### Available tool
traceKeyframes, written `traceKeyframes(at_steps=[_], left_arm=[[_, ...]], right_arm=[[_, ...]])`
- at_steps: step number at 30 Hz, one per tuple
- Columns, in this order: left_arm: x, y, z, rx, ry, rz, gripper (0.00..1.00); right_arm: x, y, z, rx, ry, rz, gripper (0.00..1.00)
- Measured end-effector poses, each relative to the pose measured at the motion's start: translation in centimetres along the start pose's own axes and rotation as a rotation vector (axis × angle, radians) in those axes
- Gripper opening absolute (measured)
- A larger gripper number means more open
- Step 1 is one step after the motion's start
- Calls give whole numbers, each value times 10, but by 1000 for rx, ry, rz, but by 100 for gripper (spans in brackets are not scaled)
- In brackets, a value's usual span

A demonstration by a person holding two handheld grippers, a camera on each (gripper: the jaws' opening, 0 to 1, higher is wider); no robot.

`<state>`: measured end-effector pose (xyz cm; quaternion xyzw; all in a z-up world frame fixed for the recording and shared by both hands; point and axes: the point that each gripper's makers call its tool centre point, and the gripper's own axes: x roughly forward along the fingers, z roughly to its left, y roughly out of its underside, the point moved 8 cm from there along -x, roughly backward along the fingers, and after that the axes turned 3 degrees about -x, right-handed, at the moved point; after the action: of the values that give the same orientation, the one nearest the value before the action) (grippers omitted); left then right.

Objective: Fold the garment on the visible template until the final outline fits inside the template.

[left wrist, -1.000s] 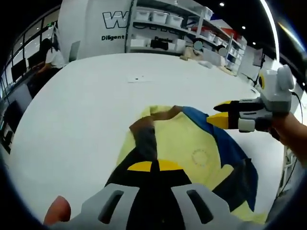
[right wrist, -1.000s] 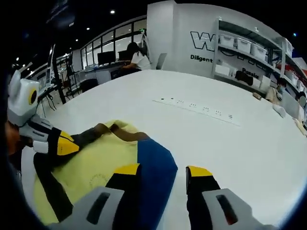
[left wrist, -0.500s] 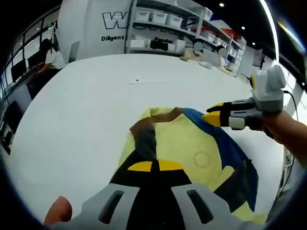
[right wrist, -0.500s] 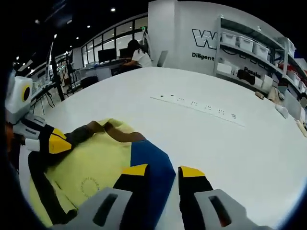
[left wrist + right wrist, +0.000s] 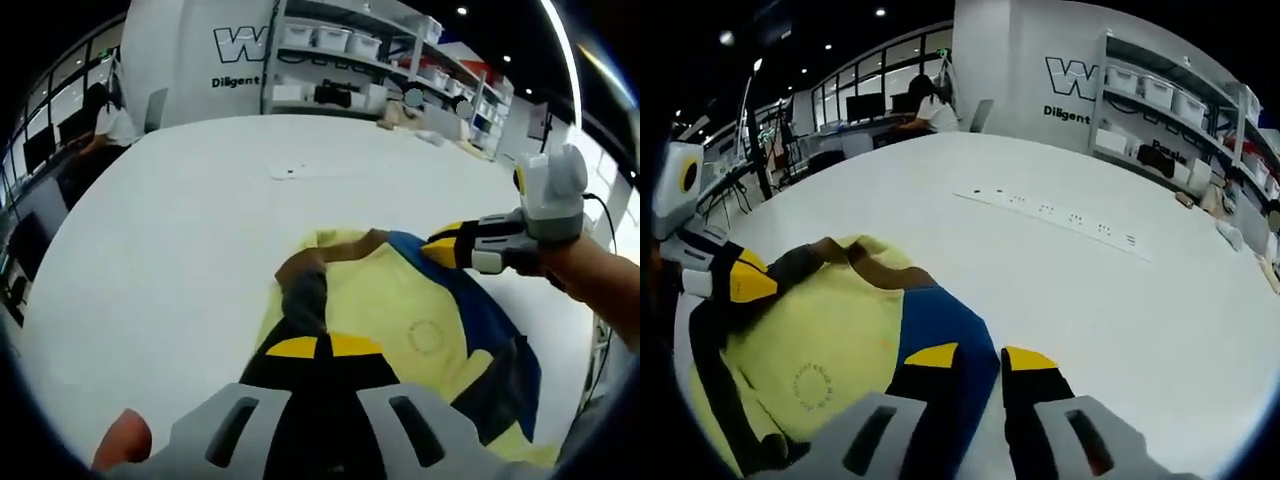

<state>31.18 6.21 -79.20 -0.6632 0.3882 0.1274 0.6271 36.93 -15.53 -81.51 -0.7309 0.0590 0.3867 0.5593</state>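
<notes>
Large dark "W" on the far white wall [image 5: 200, 50], cut off by the shelving [image 5: 340, 60] to its right; beneath it, smaller "Diligent", also cut off. Same "W" and "Diligent" on that wall in the right gripper view. Small circular print on the yellow garment [image 5: 815, 385], lettering too tiny to read.

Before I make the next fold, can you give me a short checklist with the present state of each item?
1. Left tool shut on the garment, at its dark sleeve: ok.
2. Right tool closed on the blue edge: not ok, a small gap remains between the tips.
3. Garment flat on the white table: not ok, it lies bunched near the brown collar.
4. Template outline visible: cannot tell.
5. Whole garment in view: cannot tell; the tools hide its near part.
</notes>
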Motion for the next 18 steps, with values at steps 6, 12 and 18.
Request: traceKeyframes(at_steps=[6, 12, 18], left_arm=[[1, -1, 2, 0, -5, 0, 0], [1, -1, 2, 7, -8, 2, 0], [0, -5, 9, 14, -21, -5, 0]], right_arm=[[-1, 1, 2, -43, -14, 5, 0], [-3, 2, 2, -44, -19, 2, 0], [-14, -8, 1, -49, -8, -44, 0]])
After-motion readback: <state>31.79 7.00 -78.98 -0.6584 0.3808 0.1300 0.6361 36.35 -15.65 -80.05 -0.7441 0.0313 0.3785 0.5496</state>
